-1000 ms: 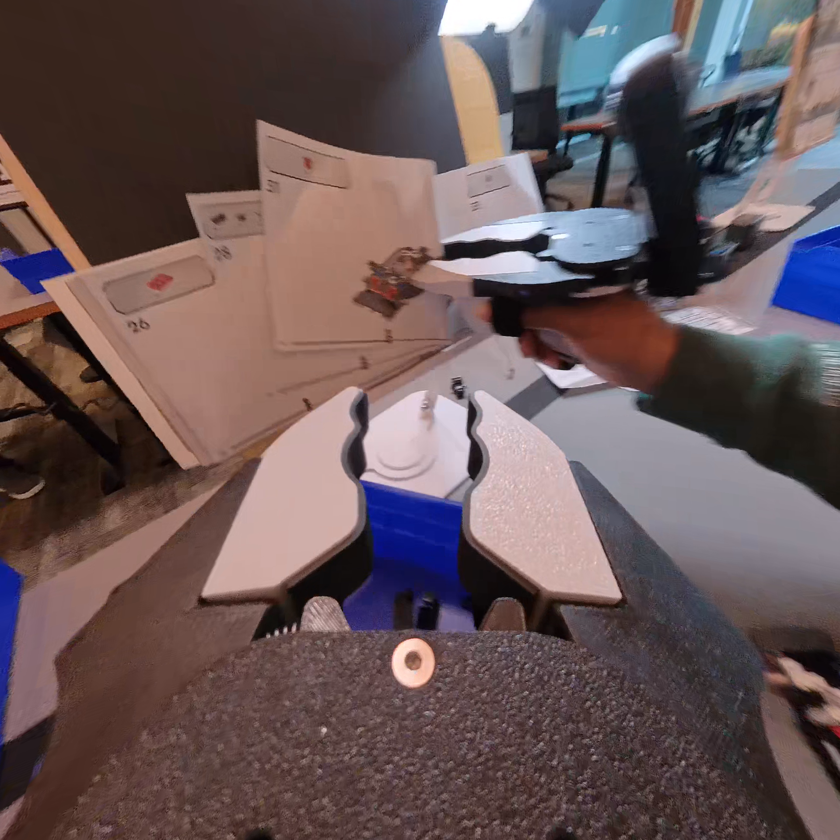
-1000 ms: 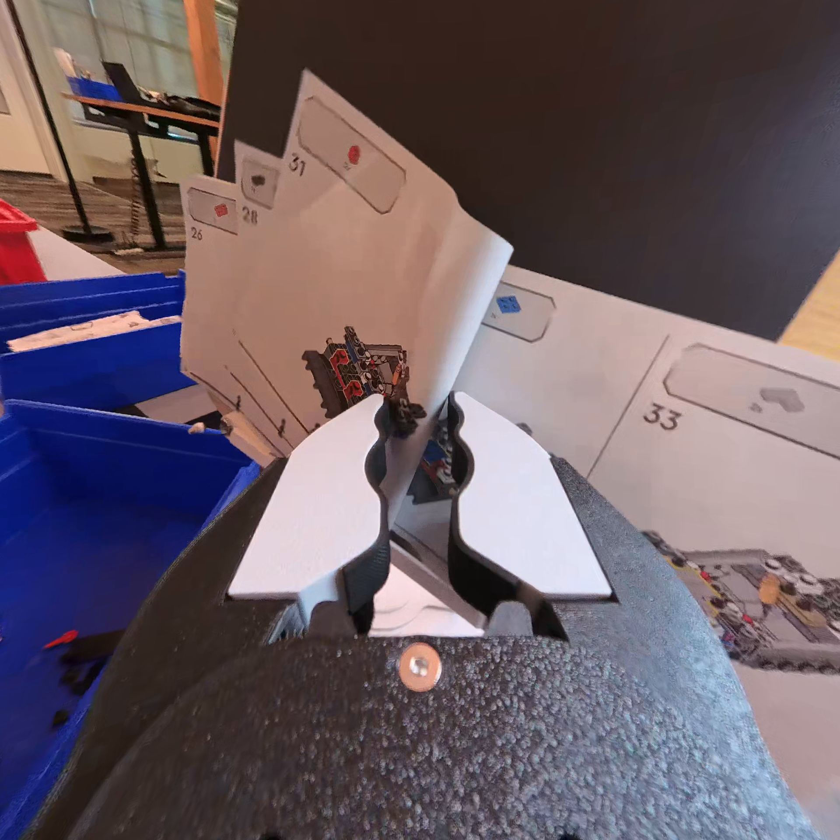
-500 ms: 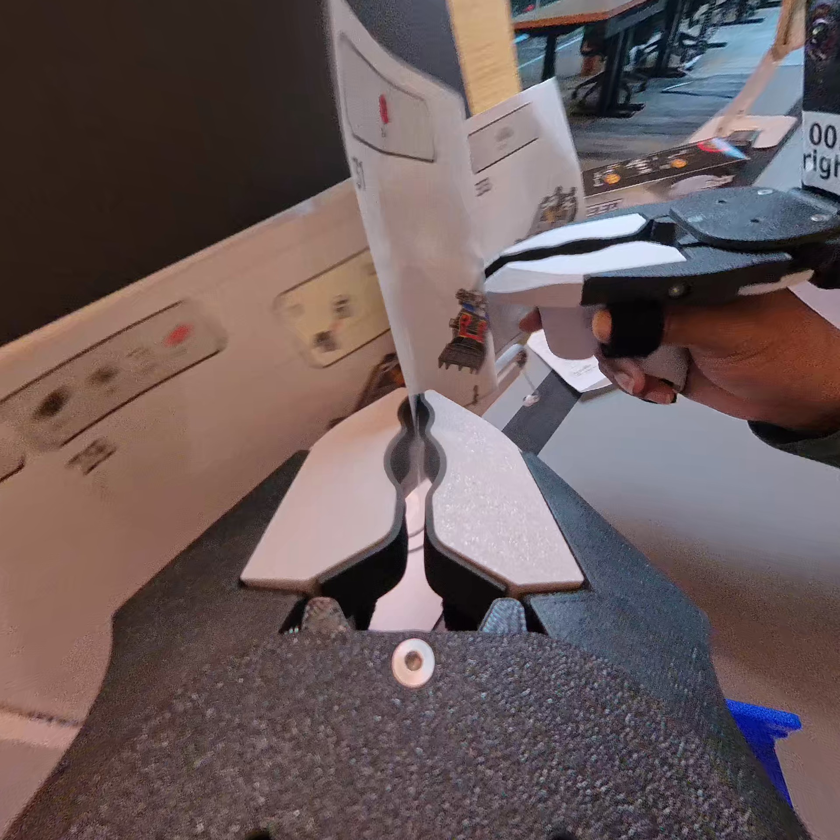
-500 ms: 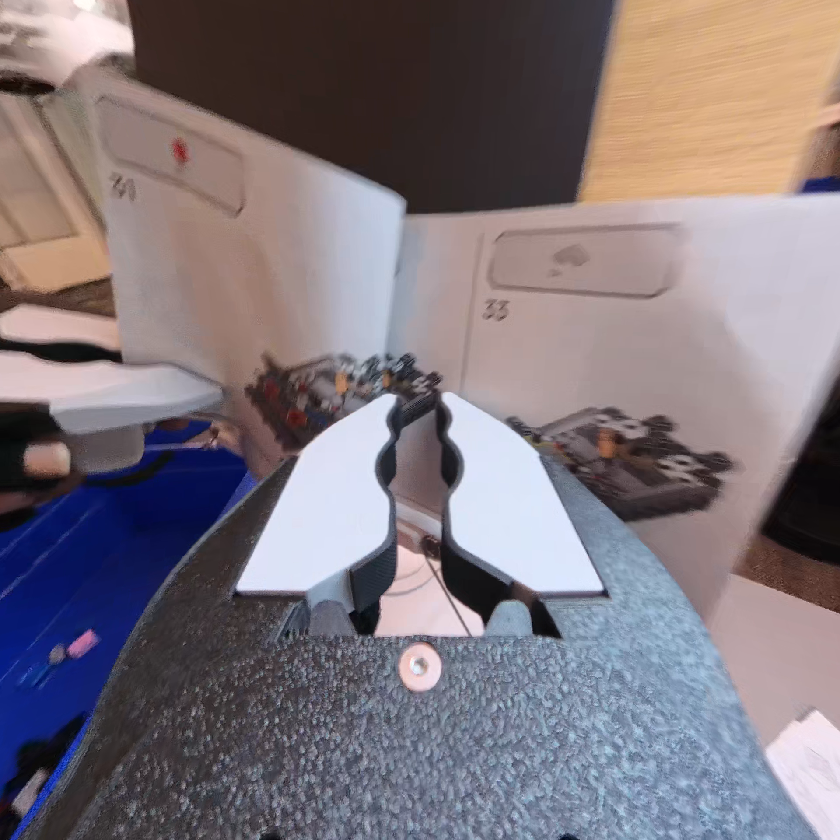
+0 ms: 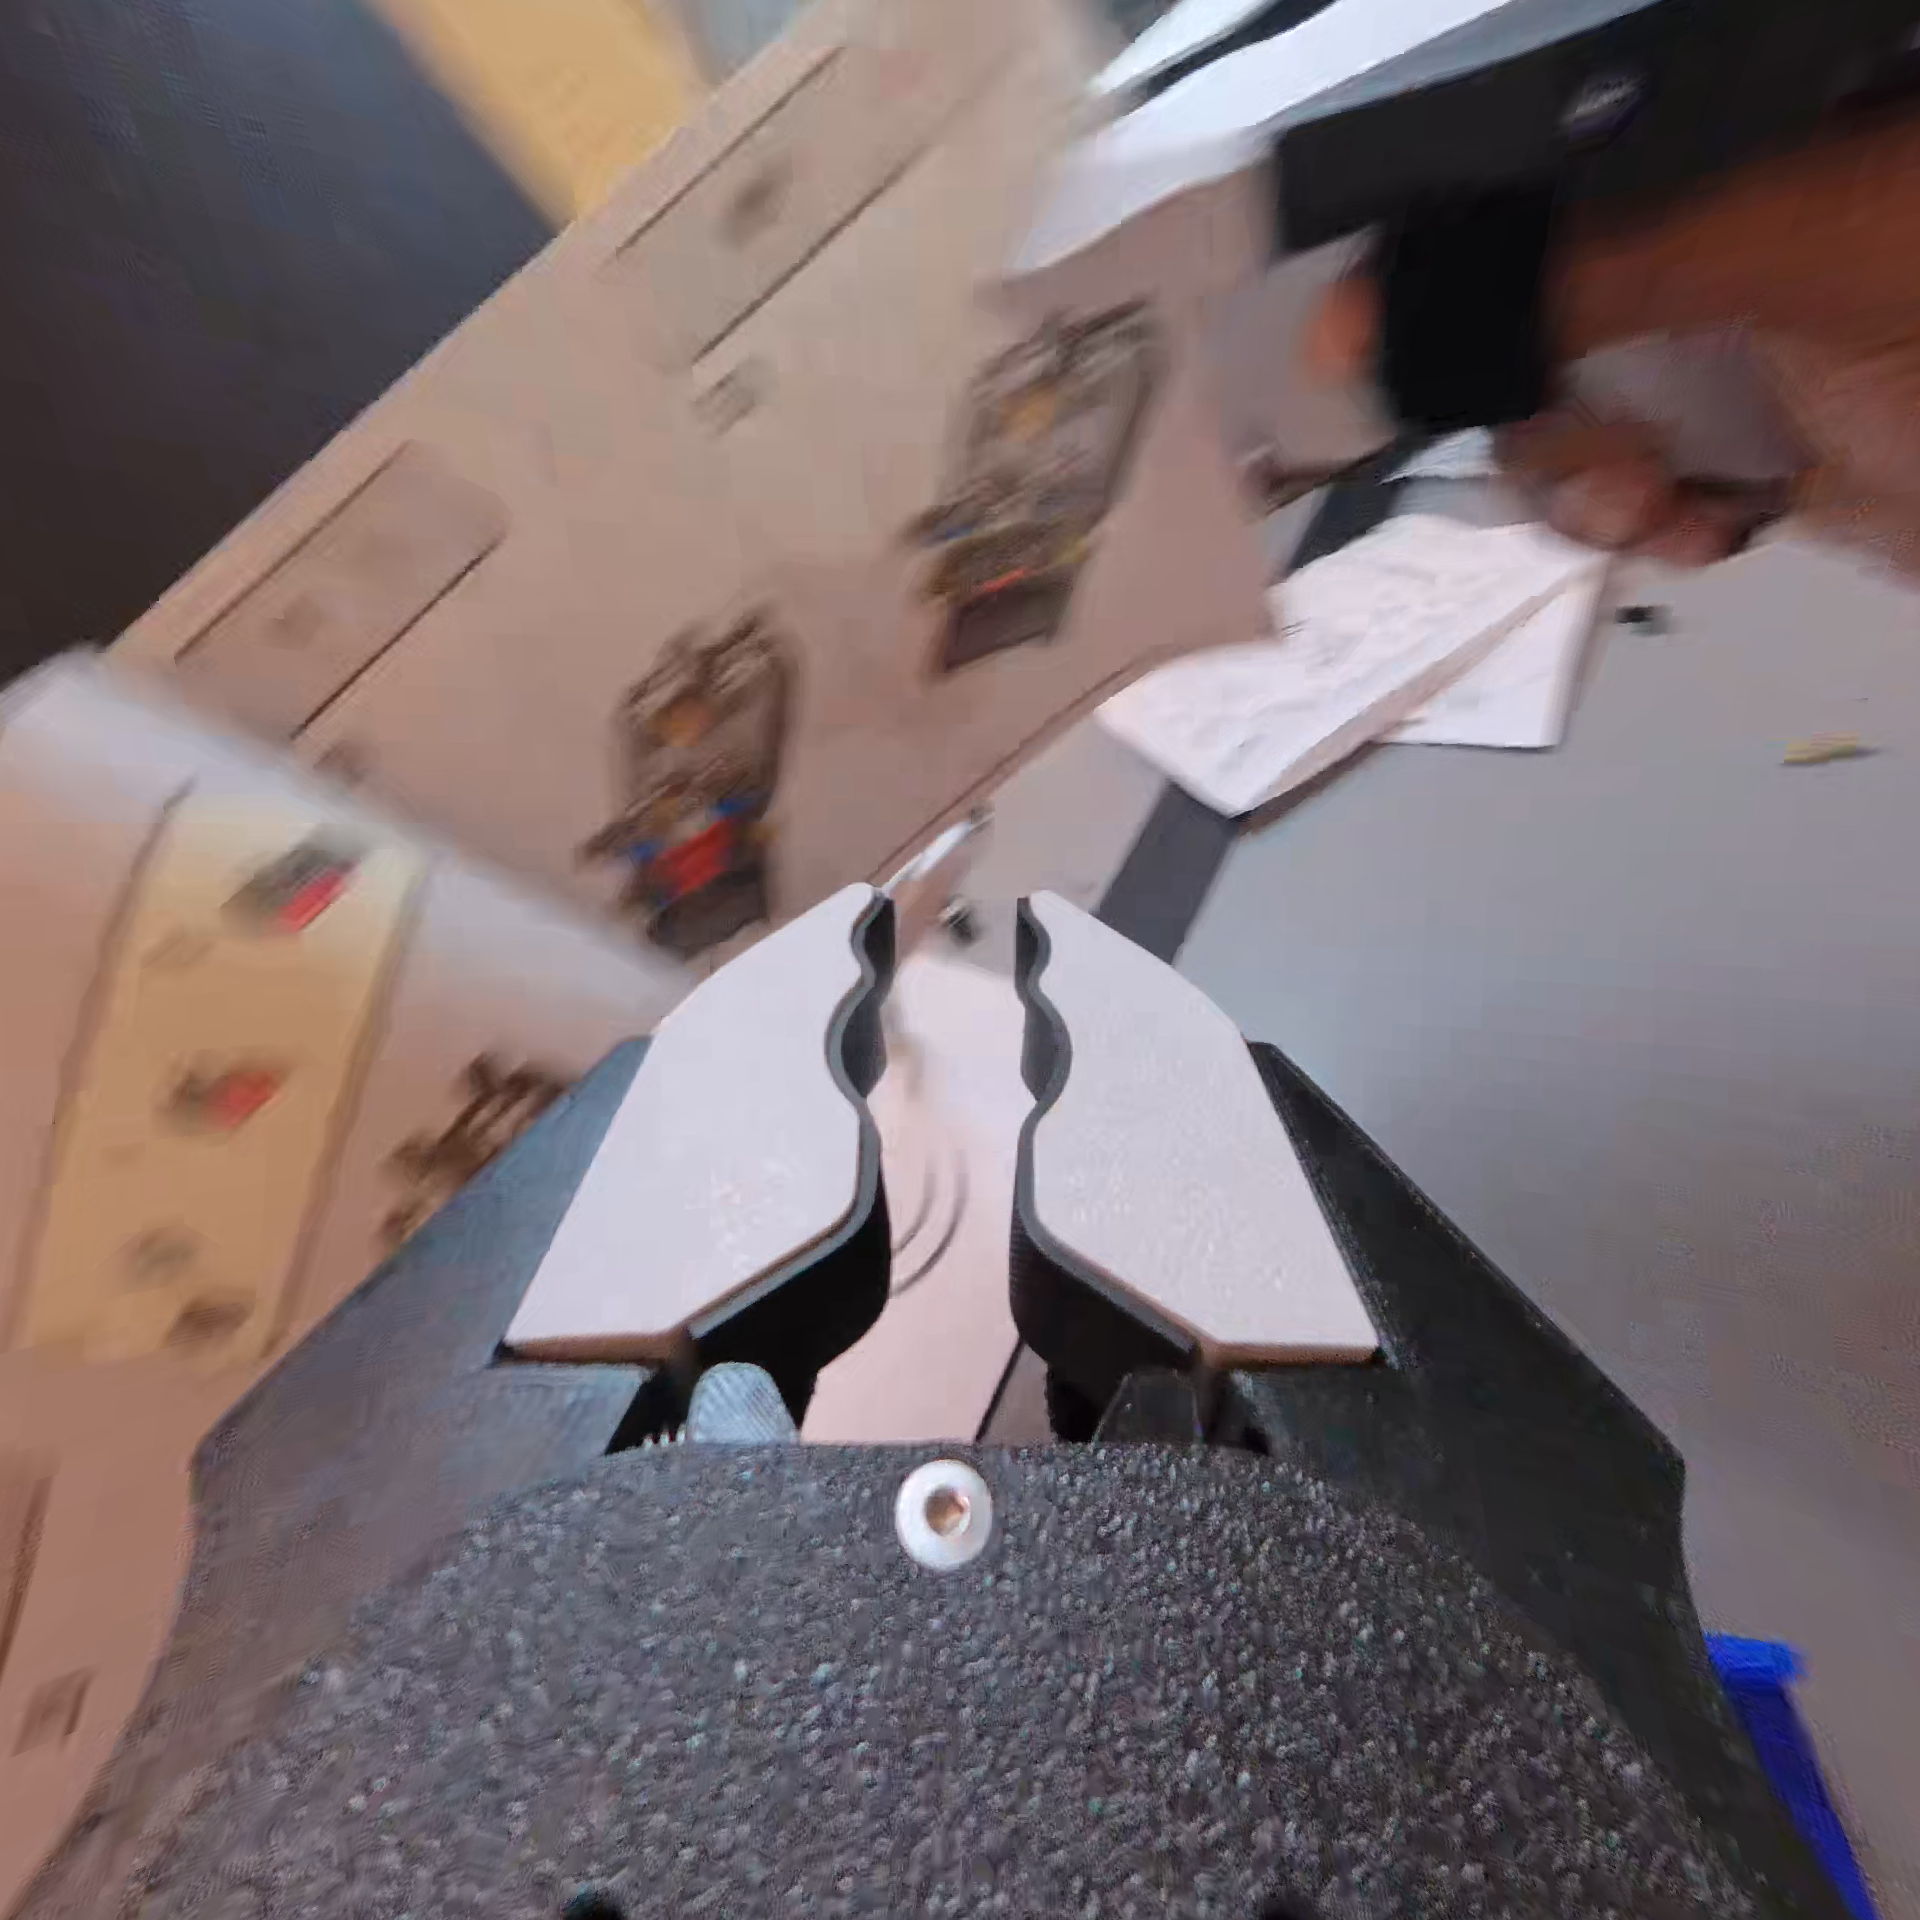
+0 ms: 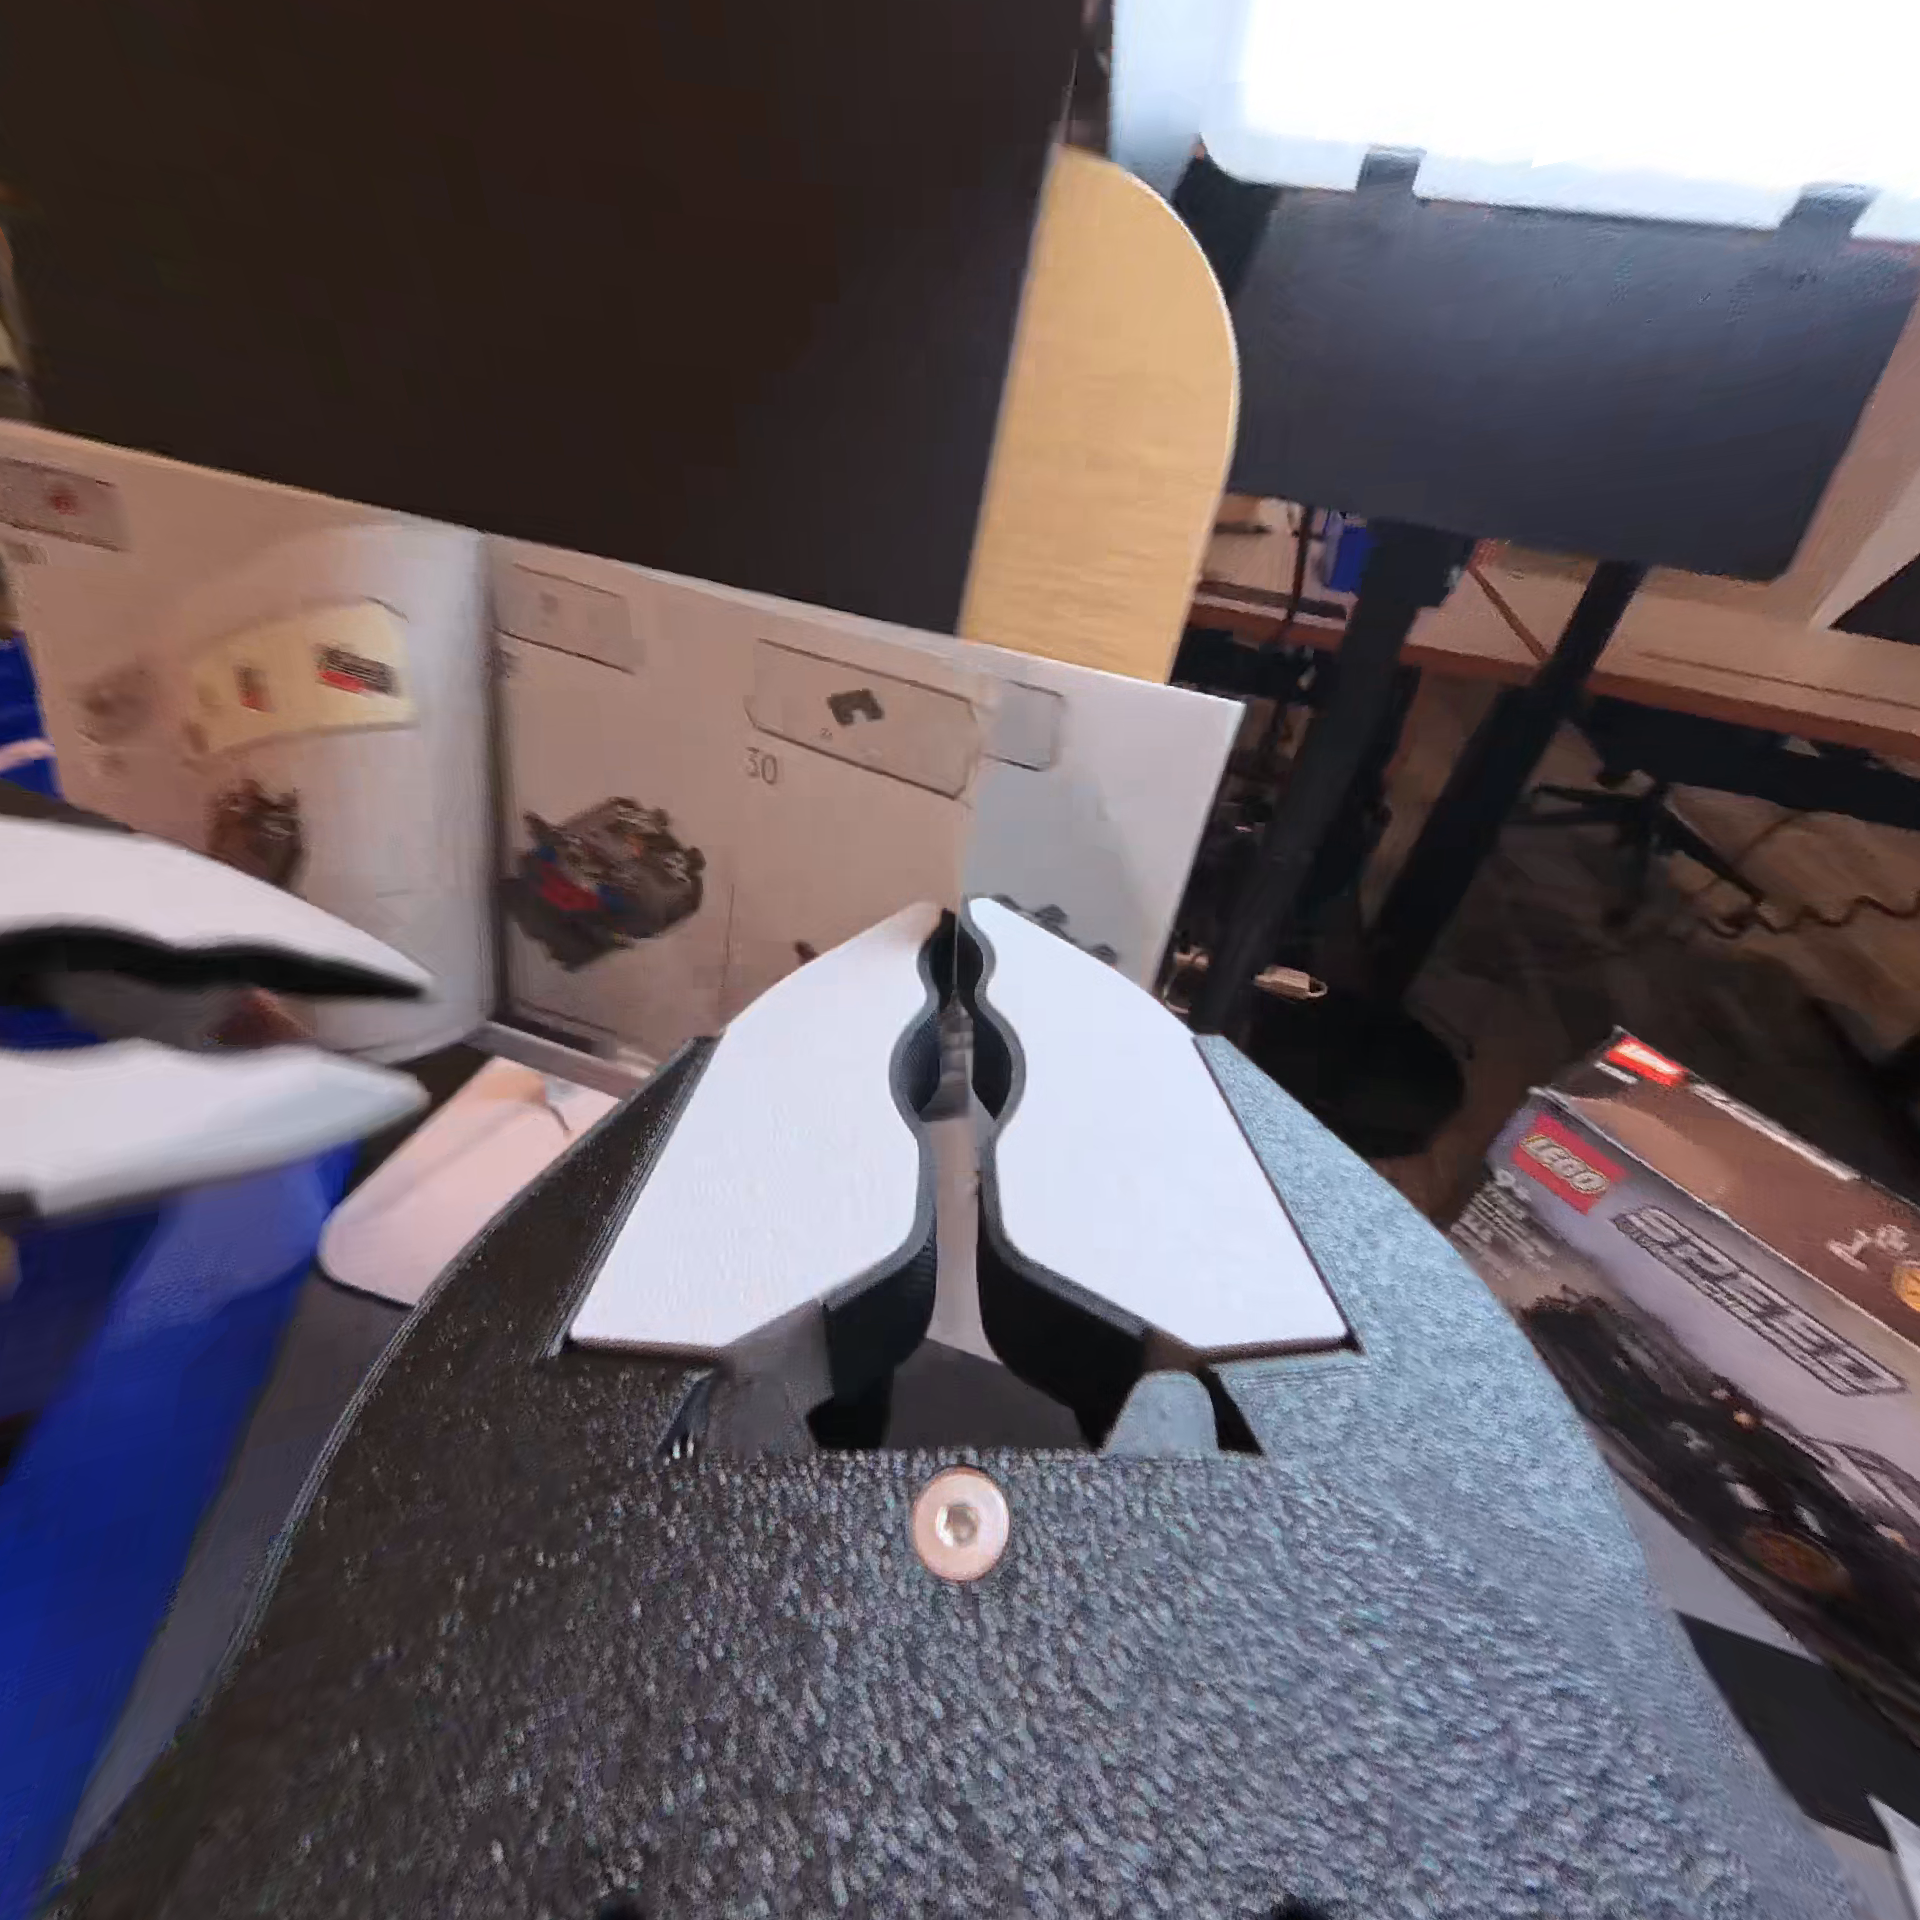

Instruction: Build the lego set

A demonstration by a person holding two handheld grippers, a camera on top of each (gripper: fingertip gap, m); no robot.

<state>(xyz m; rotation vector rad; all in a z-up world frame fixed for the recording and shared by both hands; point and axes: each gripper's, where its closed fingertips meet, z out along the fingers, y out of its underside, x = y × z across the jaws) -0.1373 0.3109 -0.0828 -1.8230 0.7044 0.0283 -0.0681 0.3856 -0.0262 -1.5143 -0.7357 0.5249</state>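
The right gripper (image 6: 954, 935) is clenched on the edge of a booklet page (image 6: 852, 821), the sheet standing upright and edge-on between its fingertips. The left gripper (image 5: 954, 914) is released, jaws apart and gripping nothing, tilted just short of the open instruction booklet (image 5: 644, 499). Beyond the booklet, a hand (image 5: 1704, 416) grips the right tool's handle above loose folded sheets (image 5: 1392, 665) on the grey table (image 5: 1621, 1018).

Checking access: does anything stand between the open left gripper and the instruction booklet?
Nothing visible does. The instruction booklet begins right past the tips of the left gripper; the right gripper is shut on it farther off.
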